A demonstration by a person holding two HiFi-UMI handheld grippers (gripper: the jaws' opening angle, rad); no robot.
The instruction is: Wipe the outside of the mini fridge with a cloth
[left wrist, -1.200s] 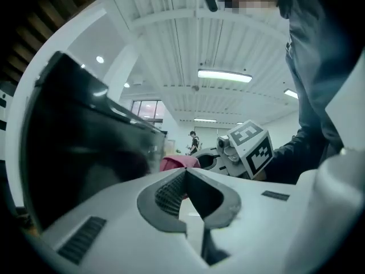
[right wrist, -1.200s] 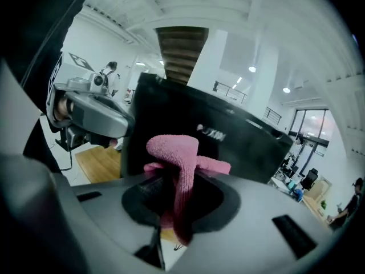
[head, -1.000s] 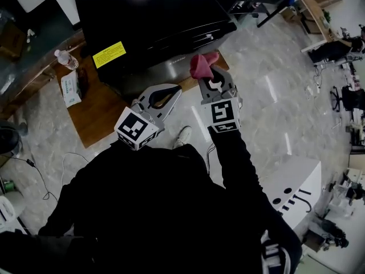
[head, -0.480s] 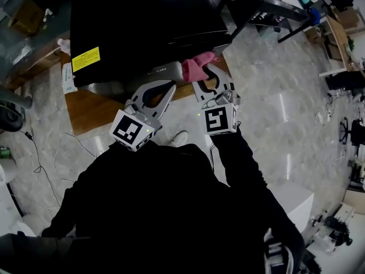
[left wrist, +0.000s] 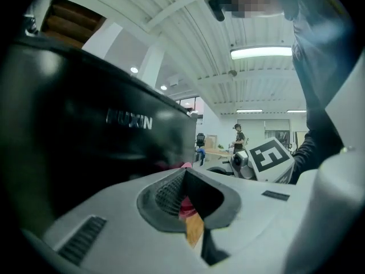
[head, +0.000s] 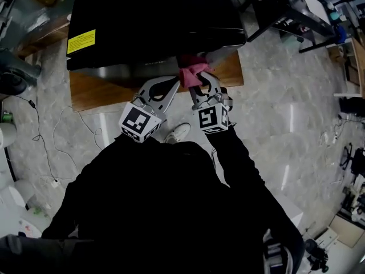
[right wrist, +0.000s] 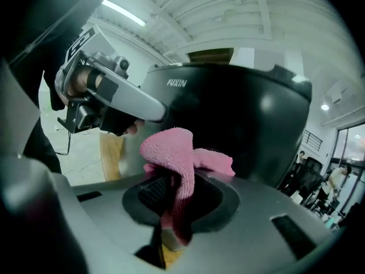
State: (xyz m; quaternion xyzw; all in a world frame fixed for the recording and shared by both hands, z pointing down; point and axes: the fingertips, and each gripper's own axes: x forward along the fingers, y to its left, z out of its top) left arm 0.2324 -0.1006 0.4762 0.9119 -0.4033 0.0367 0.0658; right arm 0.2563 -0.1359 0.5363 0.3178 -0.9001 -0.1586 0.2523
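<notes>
The black mini fridge (head: 154, 16) stands on a low wooden platform (head: 91, 90), with a yellow label (head: 81, 41) on its top left. My right gripper (head: 197, 84) is shut on a pink cloth (head: 193, 72), which lies against the fridge's front face near the middle. In the right gripper view the cloth (right wrist: 171, 150) bunches up out of the right gripper (right wrist: 171, 184), and the fridge's (right wrist: 239, 119) dark front fills the view behind it. My left gripper (head: 166, 87) is shut on nothing, just left of the cloth. Beyond the left gripper (left wrist: 184, 176) the fridge (left wrist: 85, 130) looms close.
The marble floor surrounds the platform. A cable (head: 57, 147) trails on the floor at the left. Dark table legs (head: 285, 16) stand to the fridge's right. The person's shoe (head: 178, 132) shows between the two grippers. Other people stand far off in the room.
Both grippers have moved in toward the fridge front. The pink cloth, held off the fridge's corner before, now rests against the front face. The left gripper has closed in beside it.
</notes>
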